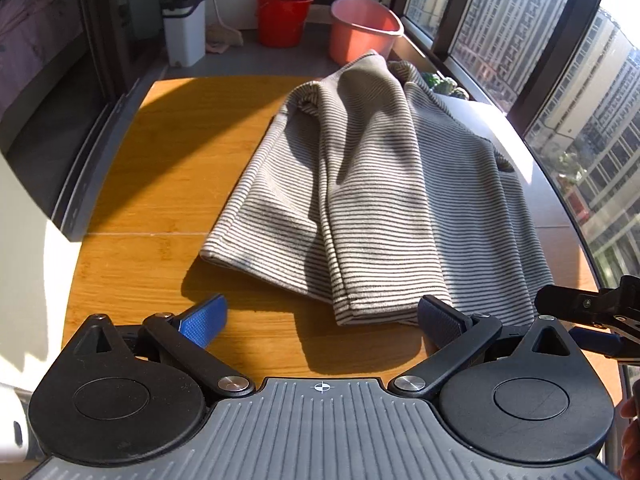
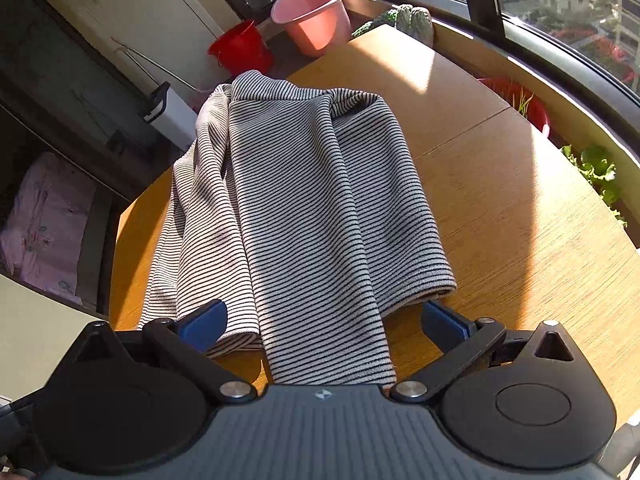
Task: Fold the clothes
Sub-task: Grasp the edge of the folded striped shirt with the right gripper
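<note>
striped garment (image 1: 372,184) runs lengthwise away from us — its near hem lies between our right gripper (image 2: 324,326) fingers, spread empty, our left gripper (image 1: 320,320) likewise spread beside it

A sunlit enclosed balcony. A warm orange-brown wooden table (image 1: 160,208) fills the foreground, crossed by bright sun and hard shadows. Tall dark-framed windows (image 1: 560,60) on the right show high-rise apartment blocks. On the grey floor beyond stand a red plastic bucket (image 1: 282,18), a pink plastic basin (image 1: 362,30) and a white lidded bin (image 1: 185,28).
</note>
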`<state>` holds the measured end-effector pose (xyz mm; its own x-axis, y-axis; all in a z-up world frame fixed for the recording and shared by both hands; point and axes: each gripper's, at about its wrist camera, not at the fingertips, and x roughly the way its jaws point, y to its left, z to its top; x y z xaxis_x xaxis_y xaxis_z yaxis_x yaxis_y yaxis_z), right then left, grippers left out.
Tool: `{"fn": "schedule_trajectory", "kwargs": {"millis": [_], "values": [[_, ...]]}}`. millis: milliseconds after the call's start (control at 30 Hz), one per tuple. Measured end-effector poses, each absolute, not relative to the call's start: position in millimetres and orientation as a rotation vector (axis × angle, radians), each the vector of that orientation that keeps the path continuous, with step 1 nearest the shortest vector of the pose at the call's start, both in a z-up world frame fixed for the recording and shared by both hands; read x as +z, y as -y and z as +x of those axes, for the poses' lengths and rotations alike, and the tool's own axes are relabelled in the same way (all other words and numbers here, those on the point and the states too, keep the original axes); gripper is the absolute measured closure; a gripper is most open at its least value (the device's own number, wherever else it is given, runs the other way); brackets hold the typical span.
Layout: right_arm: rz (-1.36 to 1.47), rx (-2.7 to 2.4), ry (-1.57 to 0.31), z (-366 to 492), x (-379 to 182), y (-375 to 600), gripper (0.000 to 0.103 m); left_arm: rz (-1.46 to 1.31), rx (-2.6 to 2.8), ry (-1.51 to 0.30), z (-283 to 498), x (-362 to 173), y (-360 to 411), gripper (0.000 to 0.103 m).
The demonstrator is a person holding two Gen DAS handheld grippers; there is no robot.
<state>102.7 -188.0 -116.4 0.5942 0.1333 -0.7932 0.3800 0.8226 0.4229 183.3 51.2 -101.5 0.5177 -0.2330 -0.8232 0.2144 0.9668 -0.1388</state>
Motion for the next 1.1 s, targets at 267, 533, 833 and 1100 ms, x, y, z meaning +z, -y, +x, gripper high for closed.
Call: {"fn": "schedule_trajectory", "kwargs": {"millis": [267, 533, 833, 1100], "values": [[0.484, -0.145, -0.880, 161, -143, 180, 0.000, 0.041, -0.364, -1.044, 248, -140, -32, 0.000], [0.418, -0.031, -0.980, 167, -153, 178, 0.000, 0.087, -0.355, -1.030, 237, -159, -24, 0.000], [0.356, 0.107, -1.017, 133, -152, 182, 0.000, 0.085, -0.304, -1.051, 189, -157, -23, 0.000], [0.443, 0.209, -1.088, 69, -147, 201, 0.000, 0.065, -0.266, -1.109, 103, -152, -26, 0.000]]}}
